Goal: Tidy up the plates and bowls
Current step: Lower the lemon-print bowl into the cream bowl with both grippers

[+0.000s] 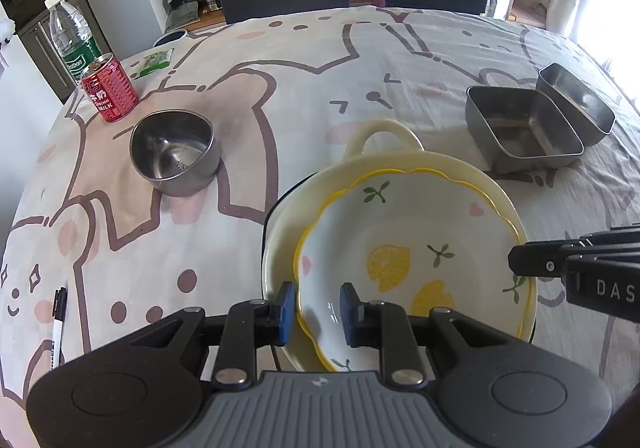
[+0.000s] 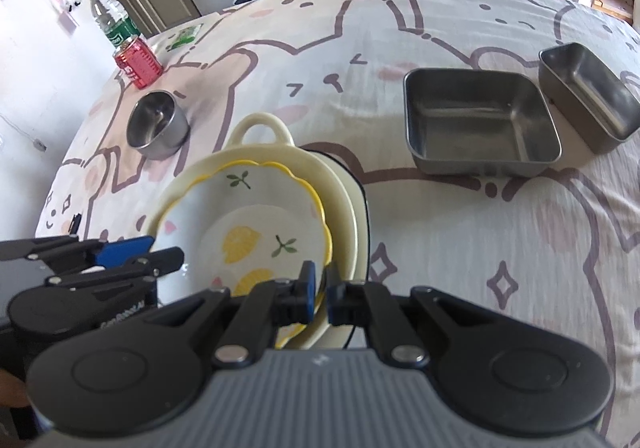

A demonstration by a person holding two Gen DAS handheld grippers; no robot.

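Observation:
A white bowl with lemon prints and a wavy yellow rim [image 1: 412, 252] [image 2: 256, 232] sits nested in a cream dish with a loop handle [image 1: 382, 136] [image 2: 260, 126], which rests on a dark-rimmed plate. My left gripper [image 1: 318, 310] straddles the lemon bowl's near-left rim, its blue pads [image 1: 286, 308] a little apart. My right gripper [image 2: 320, 298] is shut on the right rim of the lemon bowl and cream dish. It also shows in the left wrist view [image 1: 520, 262]. A round steel bowl [image 1: 176, 152] [image 2: 158, 126] stands to the left.
Two rectangular steel trays [image 1: 520, 128] [image 1: 576, 102] [image 2: 480, 120] [image 2: 588, 90] sit at the right. A red milk can [image 1: 110, 88] [image 2: 138, 62], a water bottle [image 1: 72, 36] [image 2: 112, 20] and a green packet [image 1: 154, 62] stand far left. A pen [image 1: 58, 322] lies near left. Chairs stand behind the table.

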